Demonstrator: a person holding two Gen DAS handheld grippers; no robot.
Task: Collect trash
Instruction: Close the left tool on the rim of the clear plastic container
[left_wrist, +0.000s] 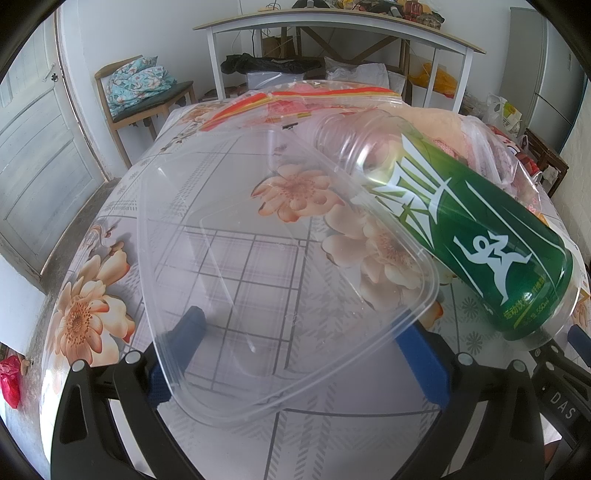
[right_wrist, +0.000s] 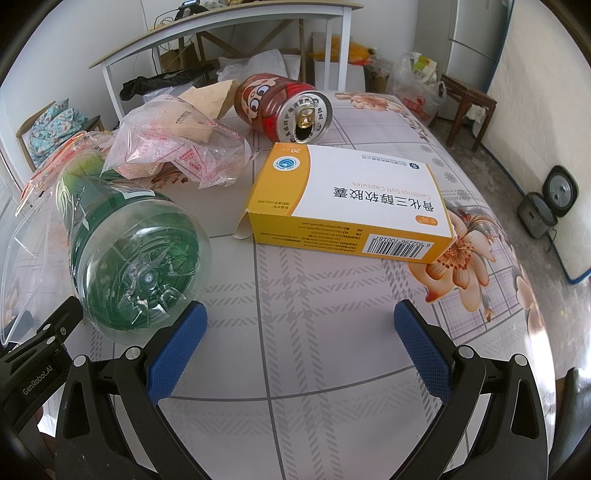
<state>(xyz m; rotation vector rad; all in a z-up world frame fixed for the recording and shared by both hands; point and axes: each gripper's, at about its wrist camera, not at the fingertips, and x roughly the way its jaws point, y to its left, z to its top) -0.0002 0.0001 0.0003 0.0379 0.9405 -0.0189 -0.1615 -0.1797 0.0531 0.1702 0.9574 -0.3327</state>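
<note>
A clear plastic lid (left_wrist: 258, 266) fills the left wrist view, tilted over the floral table. It spans my left gripper (left_wrist: 306, 343), which is open wide; the left fingertip (left_wrist: 192, 325) shows through the plastic. An empty green bottle (left_wrist: 461, 229) lies on its side against the lid's right edge. From the right wrist, the green bottle (right_wrist: 136, 251) has its base towards me, just left of my open right gripper (right_wrist: 299, 332), which holds nothing. Beyond it lie a yellow and white medicine box (right_wrist: 351, 199) and a red can (right_wrist: 284, 107) on its side.
Crumpled plastic bags with paper (right_wrist: 177, 136) lie behind the bottle. A white desk (left_wrist: 332, 26) stands beyond the table (right_wrist: 295, 295), a chair with bedding (left_wrist: 140, 85) at the far left. Stools, bags (right_wrist: 417, 85) and a rice cooker (right_wrist: 546, 206) stand on the floor to the right.
</note>
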